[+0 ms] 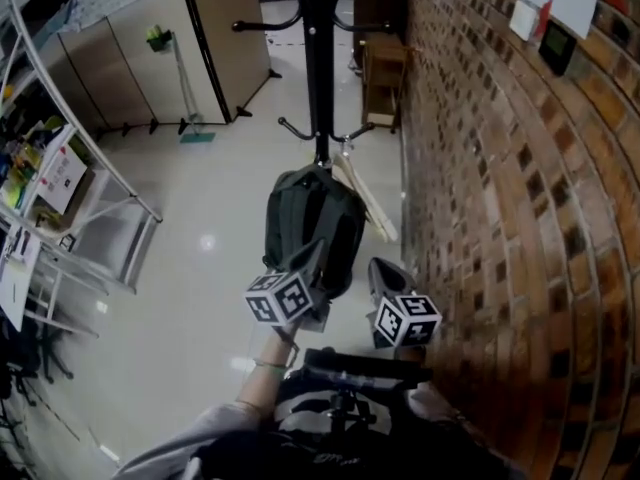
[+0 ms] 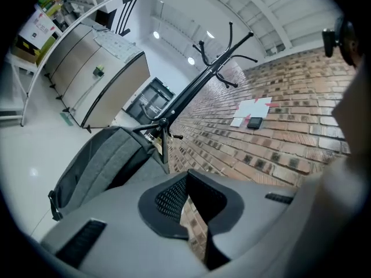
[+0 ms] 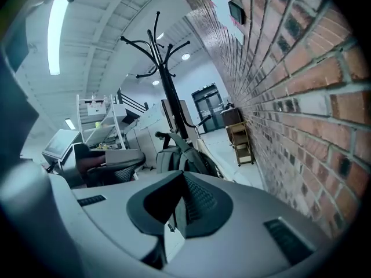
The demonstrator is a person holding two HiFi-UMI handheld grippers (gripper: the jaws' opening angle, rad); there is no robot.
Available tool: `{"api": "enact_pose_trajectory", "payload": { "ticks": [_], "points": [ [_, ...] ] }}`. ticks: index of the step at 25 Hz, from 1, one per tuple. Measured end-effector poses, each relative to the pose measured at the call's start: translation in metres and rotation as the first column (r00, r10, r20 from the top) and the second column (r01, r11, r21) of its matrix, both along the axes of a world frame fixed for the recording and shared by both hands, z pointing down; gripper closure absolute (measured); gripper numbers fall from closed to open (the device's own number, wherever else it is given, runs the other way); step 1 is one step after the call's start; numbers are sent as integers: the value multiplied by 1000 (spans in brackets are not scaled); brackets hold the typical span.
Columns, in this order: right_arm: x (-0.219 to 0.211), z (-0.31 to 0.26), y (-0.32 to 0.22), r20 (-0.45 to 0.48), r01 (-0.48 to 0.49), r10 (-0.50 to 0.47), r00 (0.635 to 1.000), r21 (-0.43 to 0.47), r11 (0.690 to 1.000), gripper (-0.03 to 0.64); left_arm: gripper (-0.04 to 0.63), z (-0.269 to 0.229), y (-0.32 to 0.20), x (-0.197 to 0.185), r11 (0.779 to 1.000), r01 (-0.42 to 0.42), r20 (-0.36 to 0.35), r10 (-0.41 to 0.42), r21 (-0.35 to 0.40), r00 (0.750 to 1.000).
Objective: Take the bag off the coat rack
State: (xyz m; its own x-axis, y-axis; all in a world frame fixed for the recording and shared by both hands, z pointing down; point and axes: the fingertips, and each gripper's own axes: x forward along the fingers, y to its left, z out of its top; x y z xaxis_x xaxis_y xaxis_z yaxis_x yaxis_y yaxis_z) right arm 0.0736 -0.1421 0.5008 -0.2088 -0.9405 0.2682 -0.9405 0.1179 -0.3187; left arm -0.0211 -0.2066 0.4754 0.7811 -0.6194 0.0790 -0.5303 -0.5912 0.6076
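Observation:
A dark grey backpack (image 1: 313,223) hangs from a low hook of the black coat rack (image 1: 318,68), close to the brick wall. My left gripper (image 1: 316,258) is in front of the bag's lower half, its jaws shut with nothing between them. In the left gripper view the bag (image 2: 95,167) lies just past the left gripper (image 2: 185,197), and the coat rack (image 2: 197,86) slants up behind it. My right gripper (image 1: 382,271) sits to the right of the bag, jaws together and empty. The right gripper view has the bag (image 3: 177,158) and the coat rack (image 3: 165,80) straight beyond the right gripper (image 3: 182,200).
The brick wall (image 1: 500,168) runs along the right. A wooden shelf unit (image 1: 385,68) stands beyond the rack, and pale wooden slats (image 1: 365,203) lean by the bag. A metal shelving frame (image 1: 60,198) and beige partitions (image 1: 130,48) stand at the left. An office chair (image 3: 98,167) is nearby.

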Motion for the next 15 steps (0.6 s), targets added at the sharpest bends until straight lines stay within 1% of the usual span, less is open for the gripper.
{"api": "enact_pose_trajectory", "payload": {
  "ticks": [2,5,7,10,11,13,14,15],
  "points": [
    [6,3,-9,-6,3,-3,1000,-4,1000,623,588,2,-10,11,1000,-16,-10,16,-3,1000],
    [5,3,-21,-17,14,-14,1000,-9,1000,623,588,5,-24,18,1000,-26,-7,26,-10,1000],
    [5,3,-30,-17,14,-14,1000,-9,1000,623,588,9,-33,22,999,-38,18,38,-9,999],
    [8,6,-39,-19,0,0,1000,-30,1000,623,588,12,-45,30,999,-52,75,51,6,996],
    [8,8,-41,-16,-5,5,1000,-37,999,623,588,12,-48,31,999,-49,82,48,9,995],
    [10,10,-46,-8,-6,5,1000,-44,999,623,586,11,-57,34,999,-37,72,37,7,997],
    [11,11,-48,-7,-2,2,1000,-45,999,623,569,10,-62,36,999,-34,63,34,4,997],
    [13,11,-51,-7,1,-1,1000,-46,999,623,512,10,-67,39,999,-36,57,36,2,998]
  ]
}}
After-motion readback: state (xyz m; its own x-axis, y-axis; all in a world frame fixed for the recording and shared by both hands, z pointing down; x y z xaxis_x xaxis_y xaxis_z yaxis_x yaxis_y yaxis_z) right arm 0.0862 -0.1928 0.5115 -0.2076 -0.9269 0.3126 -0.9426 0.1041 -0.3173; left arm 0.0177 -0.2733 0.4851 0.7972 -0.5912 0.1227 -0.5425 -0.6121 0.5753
